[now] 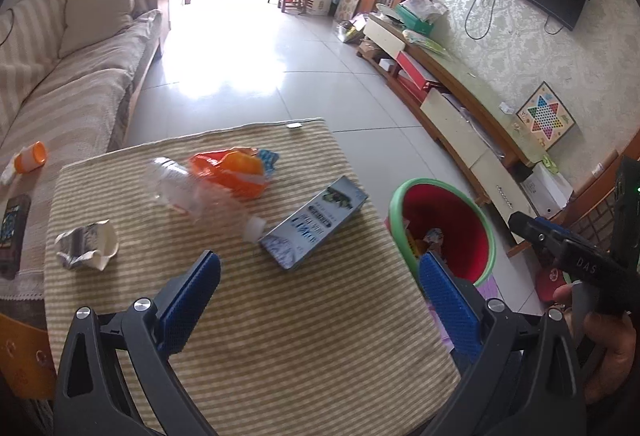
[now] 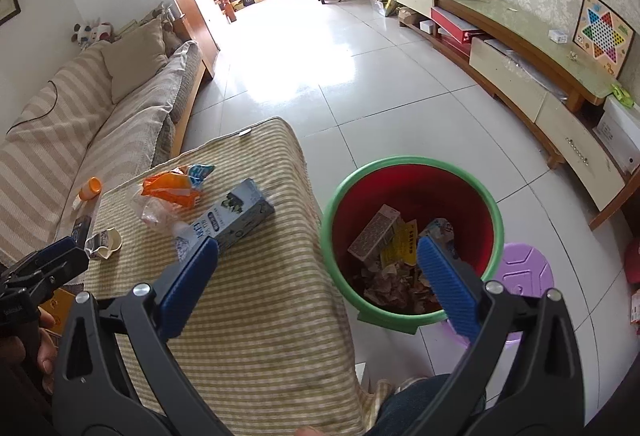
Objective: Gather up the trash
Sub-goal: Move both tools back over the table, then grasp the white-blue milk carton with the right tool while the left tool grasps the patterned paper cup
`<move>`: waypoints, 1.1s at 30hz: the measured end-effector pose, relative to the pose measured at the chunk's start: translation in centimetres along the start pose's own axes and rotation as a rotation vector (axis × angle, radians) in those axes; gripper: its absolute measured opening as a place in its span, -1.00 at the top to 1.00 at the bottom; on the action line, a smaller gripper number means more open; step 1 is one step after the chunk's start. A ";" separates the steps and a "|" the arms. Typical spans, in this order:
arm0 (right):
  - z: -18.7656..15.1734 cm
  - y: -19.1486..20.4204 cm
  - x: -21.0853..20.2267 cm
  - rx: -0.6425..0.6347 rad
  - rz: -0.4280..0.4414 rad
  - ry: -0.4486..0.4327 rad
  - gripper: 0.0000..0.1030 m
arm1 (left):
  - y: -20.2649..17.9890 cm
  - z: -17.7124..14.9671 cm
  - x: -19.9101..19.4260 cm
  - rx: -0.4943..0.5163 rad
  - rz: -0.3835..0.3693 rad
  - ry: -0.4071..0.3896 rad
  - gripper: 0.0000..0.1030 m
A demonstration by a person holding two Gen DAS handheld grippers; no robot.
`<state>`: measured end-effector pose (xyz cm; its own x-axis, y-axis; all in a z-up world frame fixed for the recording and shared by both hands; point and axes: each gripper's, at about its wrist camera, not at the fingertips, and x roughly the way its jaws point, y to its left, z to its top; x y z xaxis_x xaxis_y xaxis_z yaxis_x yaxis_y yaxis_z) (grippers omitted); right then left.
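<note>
On the striped table cloth [image 1: 280,336] lie a clear plastic bottle [image 1: 196,196], an orange wrapper [image 1: 236,172], a blue-grey carton [image 1: 316,220] and a crumpled white cup [image 1: 88,244]. My left gripper [image 1: 320,260] hangs open above the cloth, just short of the carton, with nothing between its fingers. My right gripper [image 2: 318,248] is open and empty over the gap between the table edge and the red bin with a green rim [image 2: 412,161]. The bin holds a brown carton [image 2: 374,234] and crumpled paper. The carton [image 2: 236,216] lies left of the right gripper.
A striped sofa [image 1: 60,108] runs along the left, with an orange-capped bottle [image 1: 30,156] on it. A purple stool [image 2: 524,268] stands by the bin. A low TV cabinet [image 2: 520,48] lines the right wall. The left gripper [image 2: 52,260] shows at the right view's left edge.
</note>
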<state>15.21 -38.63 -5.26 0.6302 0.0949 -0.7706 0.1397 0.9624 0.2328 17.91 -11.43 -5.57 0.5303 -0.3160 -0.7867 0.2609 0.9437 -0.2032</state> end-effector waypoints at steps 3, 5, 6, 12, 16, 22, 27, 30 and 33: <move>-0.4 2.5 0.0 -0.034 0.013 0.006 -0.91 | 2.8 -1.2 -1.5 -0.035 0.055 0.000 -0.84; -0.8 4.3 -0.1 -0.059 0.016 0.009 -0.91 | 4.7 -2.0 -2.7 -0.066 0.078 -0.009 -0.84; -1.0 5.2 -0.2 -0.071 0.021 0.010 -0.91 | 5.5 -2.4 -3.3 -0.078 0.092 -0.017 -0.85; -2.2 10.5 -0.4 -0.179 -0.008 -0.028 -0.91 | 10.3 -4.1 -6.5 -0.132 0.224 -0.057 -0.85; -2.5 12.0 0.8 -0.169 0.027 0.013 -0.91 | 13.7 -4.9 -8.1 -0.192 0.219 -0.099 -0.84; -3.0 13.1 3.4 -0.112 0.018 0.093 -0.91 | 17.9 -5.8 -7.3 -0.264 0.214 -0.073 -0.84; -3.4 13.6 5.8 -0.097 0.024 0.143 -0.91 | 19.9 -5.9 -5.4 -0.309 0.190 -0.027 -0.84; -3.5 13.5 7.3 -0.080 0.018 0.161 -0.91 | 20.5 -5.5 -3.8 -0.299 0.208 0.008 -0.84; -3.4 13.5 8.8 -0.058 0.014 0.184 -0.91 | 21.1 -4.9 -2.4 -0.316 0.191 0.020 -0.84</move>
<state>20.04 -23.97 -10.87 0.4804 0.1479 -0.8645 0.0843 0.9733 0.2134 18.19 9.72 -10.83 0.5291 -0.1324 -0.8382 -0.1044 0.9701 -0.2192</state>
